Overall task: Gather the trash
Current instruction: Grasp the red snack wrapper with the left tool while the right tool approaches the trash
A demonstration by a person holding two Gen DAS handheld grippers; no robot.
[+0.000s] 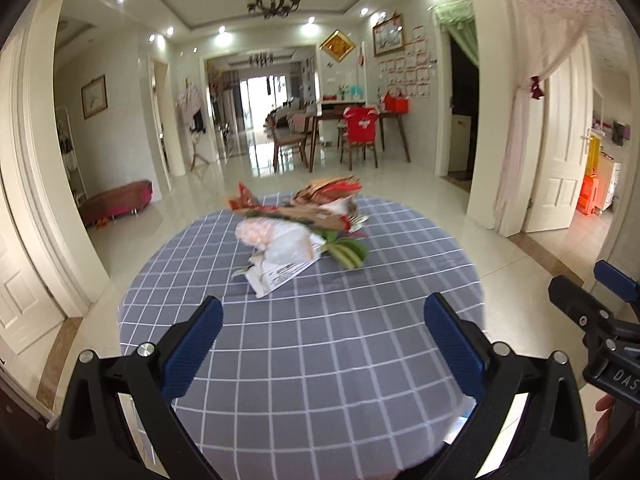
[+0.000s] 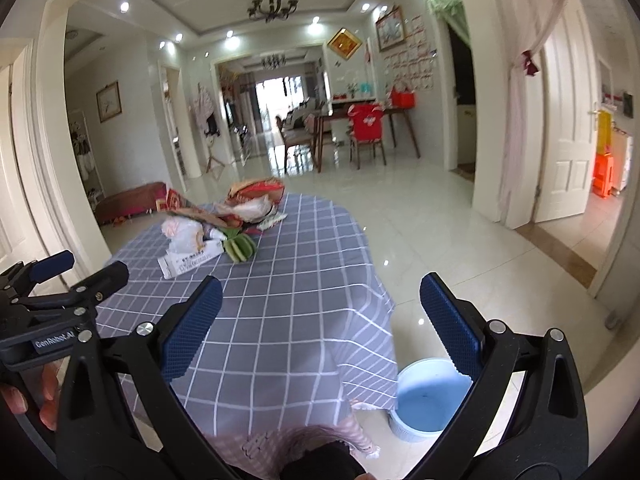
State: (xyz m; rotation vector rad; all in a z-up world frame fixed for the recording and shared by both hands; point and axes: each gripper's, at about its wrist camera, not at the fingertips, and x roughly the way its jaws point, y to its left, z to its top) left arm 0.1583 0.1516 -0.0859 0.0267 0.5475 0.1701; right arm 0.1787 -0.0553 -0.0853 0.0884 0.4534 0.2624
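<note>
A heap of trash [image 1: 298, 224] lies on the far half of a round table with a grey checked cloth [image 1: 304, 344]: crumpled wrappers, a white plastic bag [image 1: 290, 248], a printed paper [image 1: 276, 278], green peel [image 1: 350, 254] and brown-red packaging [image 1: 332, 192]. The same heap [image 2: 218, 224] shows at the left in the right wrist view. My left gripper [image 1: 322, 344] is open over the near cloth, short of the heap. My right gripper [image 2: 320, 332] is open above the table's right edge. A pale blue bin [image 2: 428, 398] stands on the floor below it.
Glossy tiled floor [image 2: 420, 216] surrounds the table. A wooden dining table and chairs [image 1: 348, 136] stand further back. White doors and door frames [image 1: 560, 176] are at the right. A low padded bench [image 1: 118, 202] sits at the left wall. A hand [image 2: 24, 396] holds the left gripper.
</note>
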